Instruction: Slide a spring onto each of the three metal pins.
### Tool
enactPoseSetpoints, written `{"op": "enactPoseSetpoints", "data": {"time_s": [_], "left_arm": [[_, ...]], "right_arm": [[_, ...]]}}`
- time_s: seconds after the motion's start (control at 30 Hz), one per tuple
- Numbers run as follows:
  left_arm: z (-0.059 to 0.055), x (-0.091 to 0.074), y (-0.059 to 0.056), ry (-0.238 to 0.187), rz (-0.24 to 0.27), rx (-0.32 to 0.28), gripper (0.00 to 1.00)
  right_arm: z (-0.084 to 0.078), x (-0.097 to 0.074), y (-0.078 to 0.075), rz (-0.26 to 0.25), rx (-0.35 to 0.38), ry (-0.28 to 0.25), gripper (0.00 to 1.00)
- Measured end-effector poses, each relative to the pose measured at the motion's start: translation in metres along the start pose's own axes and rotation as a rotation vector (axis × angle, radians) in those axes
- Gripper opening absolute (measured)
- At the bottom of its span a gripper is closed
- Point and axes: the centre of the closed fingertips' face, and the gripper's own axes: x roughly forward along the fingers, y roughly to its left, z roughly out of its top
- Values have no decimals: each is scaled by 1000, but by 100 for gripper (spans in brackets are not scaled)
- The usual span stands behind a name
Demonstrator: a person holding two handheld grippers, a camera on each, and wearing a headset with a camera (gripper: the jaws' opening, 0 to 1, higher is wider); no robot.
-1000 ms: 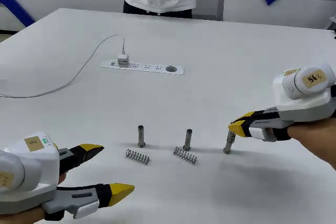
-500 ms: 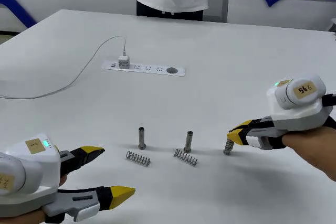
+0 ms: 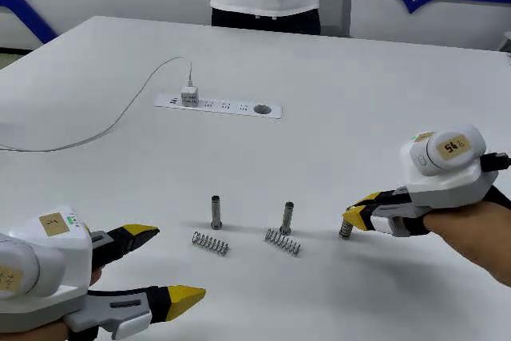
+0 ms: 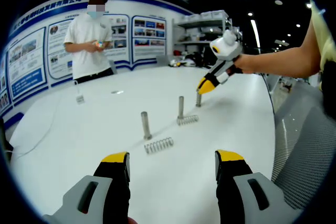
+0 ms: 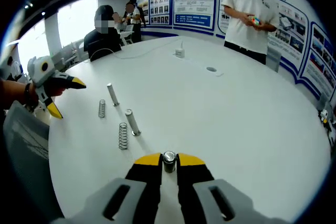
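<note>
Our right tongs (image 3: 354,216) were clenched about the top of the right pin (image 3: 346,231), at the right end of the row. A spring seemed already to ring its shaft. Our left tongs (image 3: 169,263) hung released at the near left of the bench (image 3: 359,117). The middle pin (image 3: 286,218) and left pin (image 3: 215,212) stood bare. Each had a loose spring lying just in front of it: the middle spring (image 3: 283,240) and the left spring (image 3: 210,243). We judged the springs light, squashy and apt to roll. They seemed best pinched gently across the coils near one end, leaving the other end open for the pin. The pins looked stiff but narrow-footed, and might topple at a sideways nudge.
</note>
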Motion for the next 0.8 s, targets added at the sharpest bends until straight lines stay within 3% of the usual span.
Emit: {"op": "enactPoseSetpoints", "data": {"time_s": [0.5, 0.8], "left_arm": [[1, 0, 0, -3, 1, 2, 67], [1, 0, -1, -4, 0, 2, 67]], "right_arm": [[1, -5, -1, -16, -4, -19, 17], [16, -18, 2, -33, -18, -62, 18]]}}
